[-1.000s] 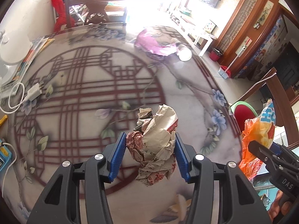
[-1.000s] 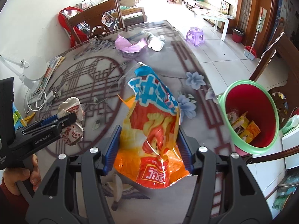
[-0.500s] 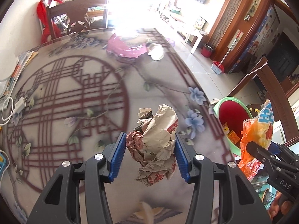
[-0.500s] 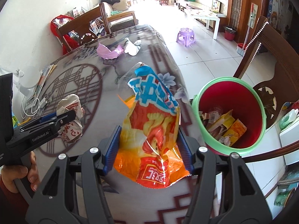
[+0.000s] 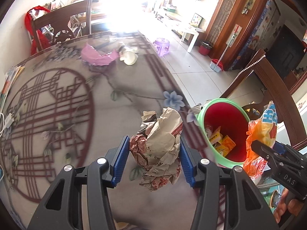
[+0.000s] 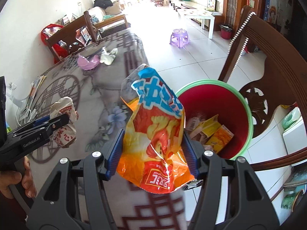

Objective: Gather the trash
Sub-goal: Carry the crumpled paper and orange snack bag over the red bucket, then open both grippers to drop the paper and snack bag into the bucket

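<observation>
**Two handfuls of rubbish held beside the bin**

From the left wrist camera, we see the left gripper [image 5: 153,160] with its blue pads clamped on a crumpled paper wrapper [image 5: 160,147], beige with red print. The wrapper hangs above the edge of the dining table [image 5: 76,105], which is grey with a dark red lattice circle and painted flowers. Just to the right, off the table's edge, stands the trash bin [image 5: 220,161], red inside with a green rim; yellow and orange cartons lie in its bottom. Beyond the bin, at the right border, the right gripper [image 5: 268,153] shows from the side with an orange snack bag [image 5: 262,132] in it. Far up the table lie a pink wrapper [image 5: 97,57] and a white cup [image 5: 129,57] tipped on its side, close together. A wooden chair [image 5: 61,26] stands behind the table's far end.

From the right wrist camera, we see the right gripper [image 6: 152,153] with its pads pressed on both sides of the orange snack bag [image 6: 155,134], whose top is blue and white. The bag hangs over the table's edge, just left of the trash bin [image 6: 247,118] on the tiled floor. At the left border, a hand [image 6: 17,180] holds the left gripper [image 6: 55,122], closed on the paper wrapper [image 6: 65,115] over the table [image 6: 96,95]. A second wooden chair [image 6: 268,61] stands right behind the bin.
</observation>
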